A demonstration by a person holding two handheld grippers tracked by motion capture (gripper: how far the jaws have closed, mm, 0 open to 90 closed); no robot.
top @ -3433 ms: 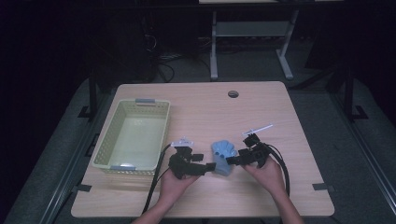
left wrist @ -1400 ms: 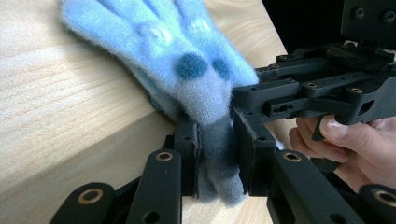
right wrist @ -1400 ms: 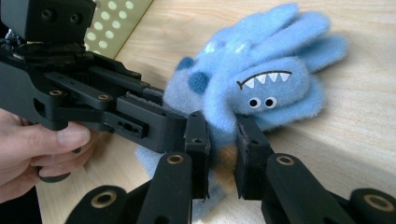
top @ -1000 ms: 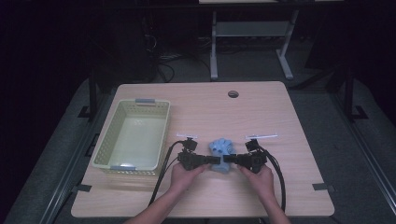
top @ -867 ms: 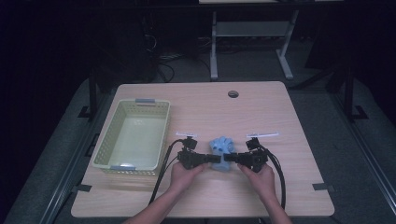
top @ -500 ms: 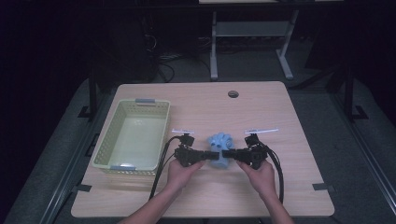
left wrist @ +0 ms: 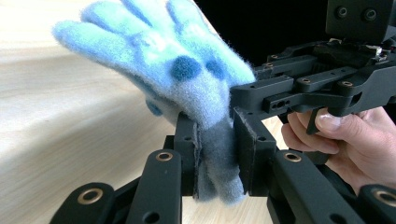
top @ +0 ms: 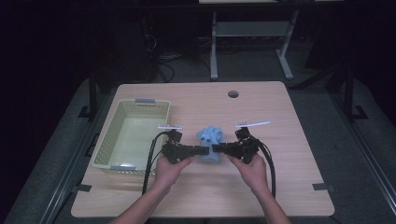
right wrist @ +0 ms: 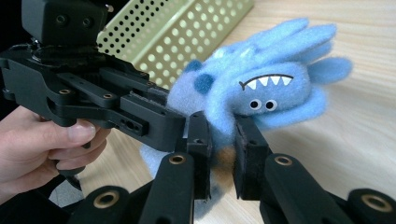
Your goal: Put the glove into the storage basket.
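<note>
On the right gripper view, toy's (right wrist: 261,93) toothy face

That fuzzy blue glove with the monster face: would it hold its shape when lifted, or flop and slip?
Probably floppy: the blue glove bunches where the left claw pinches its cuff. Likely light, since the right claw grips just a fold. Its fuzzy pile looks grippy, so slipping seems unlikely.

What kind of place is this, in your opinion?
Probably a lab or recording workspace: a bare wooden table in a dark room, desk frames and cables on the floor behind, and each hand-held gripper clamping a blue plush toy beside a perforated basket.
</note>
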